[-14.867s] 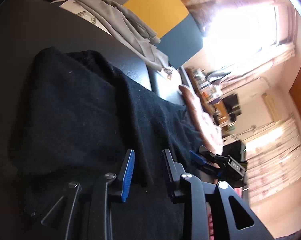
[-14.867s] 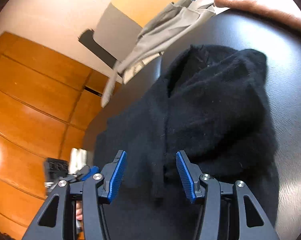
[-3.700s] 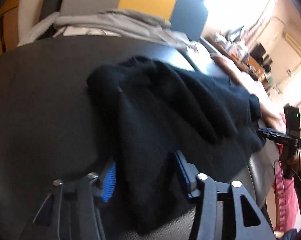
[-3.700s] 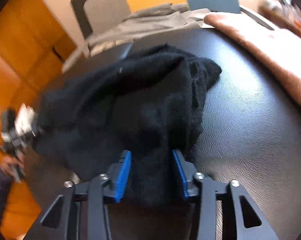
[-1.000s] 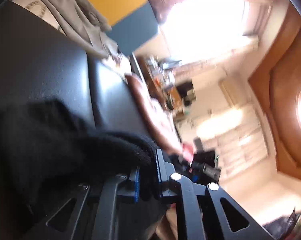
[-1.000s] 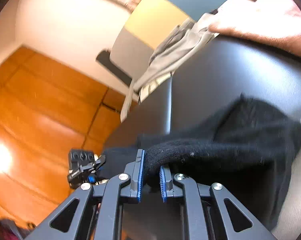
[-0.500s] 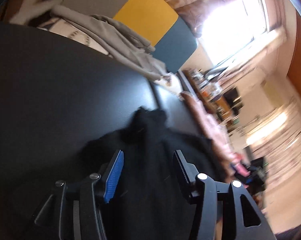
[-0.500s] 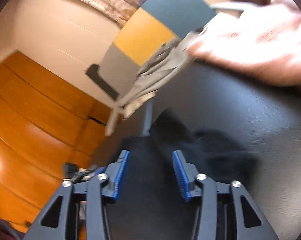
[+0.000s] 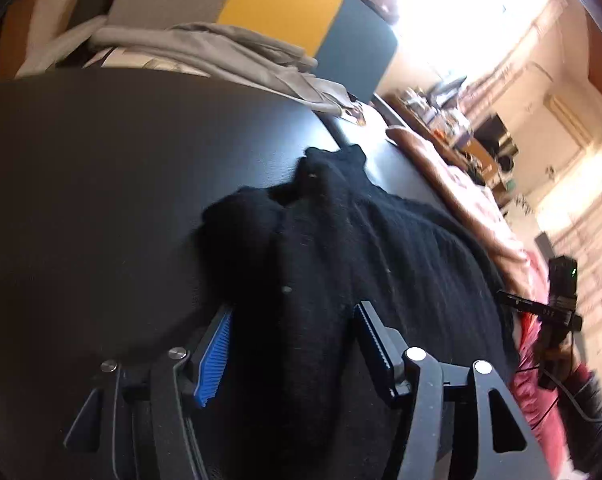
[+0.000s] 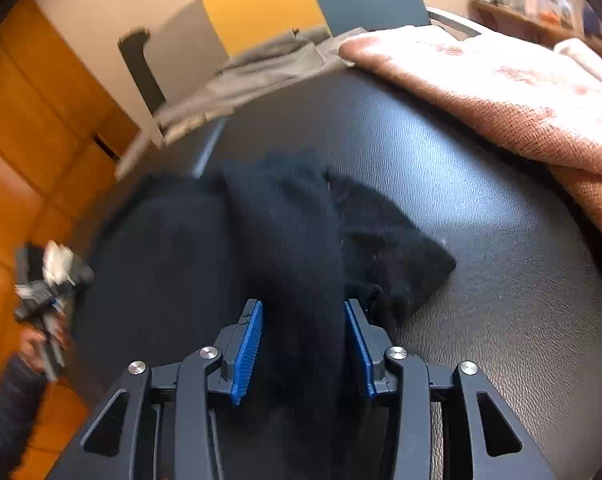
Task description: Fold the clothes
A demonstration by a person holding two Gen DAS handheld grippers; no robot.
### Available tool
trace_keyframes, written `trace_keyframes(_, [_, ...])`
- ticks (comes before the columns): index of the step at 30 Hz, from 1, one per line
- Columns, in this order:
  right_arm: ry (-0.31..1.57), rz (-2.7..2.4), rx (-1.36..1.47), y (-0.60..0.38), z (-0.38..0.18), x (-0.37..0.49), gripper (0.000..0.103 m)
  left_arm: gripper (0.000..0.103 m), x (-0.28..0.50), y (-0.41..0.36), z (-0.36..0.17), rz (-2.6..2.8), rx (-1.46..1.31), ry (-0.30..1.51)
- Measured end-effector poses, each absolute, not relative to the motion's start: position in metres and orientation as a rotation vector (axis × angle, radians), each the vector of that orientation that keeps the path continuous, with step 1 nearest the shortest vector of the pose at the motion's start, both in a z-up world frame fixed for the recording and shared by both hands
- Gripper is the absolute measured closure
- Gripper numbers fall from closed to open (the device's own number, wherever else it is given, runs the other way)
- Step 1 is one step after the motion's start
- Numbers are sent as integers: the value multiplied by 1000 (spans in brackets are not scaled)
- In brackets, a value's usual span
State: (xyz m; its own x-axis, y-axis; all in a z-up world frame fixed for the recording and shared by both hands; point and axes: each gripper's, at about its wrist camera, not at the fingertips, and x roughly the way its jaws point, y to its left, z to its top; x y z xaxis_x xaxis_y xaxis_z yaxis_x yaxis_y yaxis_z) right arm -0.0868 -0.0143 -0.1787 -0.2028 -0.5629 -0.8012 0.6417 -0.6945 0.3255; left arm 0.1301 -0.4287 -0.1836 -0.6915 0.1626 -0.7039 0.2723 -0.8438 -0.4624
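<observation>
Both sets of tongs spread wide, left gripper (image 9: 293, 344) and right gripper (image 10: 303, 346) each straddling the bunched black sweater (image 9: 361, 248) on the black leather seat (image 10: 501, 220), mid-fold, and next comes pinching an edge.

A home: blanket (image 10: 521, 92), cluttered shelves (image 9: 441, 112), wood panelling (image 10: 29, 120).

grey garment (image 9: 237, 52), pink blanket (image 10: 521, 96), colour-block headboard (image 9: 277, 8)
</observation>
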Motion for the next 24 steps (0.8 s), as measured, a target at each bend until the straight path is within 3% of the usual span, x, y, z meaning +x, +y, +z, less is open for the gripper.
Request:
trace_keyframes(2, [142,-1986,1262,-15,-178,-81,80,46,127,-423,-184,-2699,1256,810])
trace_keyframes(3, [151,-1988,1265,-15,-178,-80,84,56,127,-422,-183,-2691,1268,801])
trace_keyframes(5, [172,-1988,1269,-15,-177,-77,86,69,126,-422,-181,-2675,1290,785])
trace_keyframes(6, [175,-1976,1278,-14,-178,-76,86,69,128,-423,-181,-2676,1291,792])
trace_keyframes(8, [174,-1951,1290,-12,-179,-74,76,67,132,-426,-179,-2679,1292,809])
trace_keyframes(9, [157,-1935,1284,-11,-180,-74,65,66,133,-426,-180,-2679,1301,811])
trace_keyframes(12, [150,-1920,1266,-10,-181,-71,62,70,136,-426,-179,-2685,1323,821])
trace_keyframes(14, [211,-1949,1255,-14,-178,-67,77,82,139,-426,-177,-2702,1326,839])
trace_keyframes(15, [250,-1967,1250,-17,-176,-65,93,85,142,-428,-175,-2706,1324,872])
trace_keyframes(21, [332,-2005,1126,-1,-121,-32,96,87,181,-433,-158,-2704,1316,1069])
trace_keyframes(23, [314,-2009,1157,12,-124,-28,96,83,195,-427,-165,-2646,1364,1034])
trace_keyframes(24, [324,-2009,1194,17,-135,-27,96,77,199,-421,-169,-2612,1392,924])
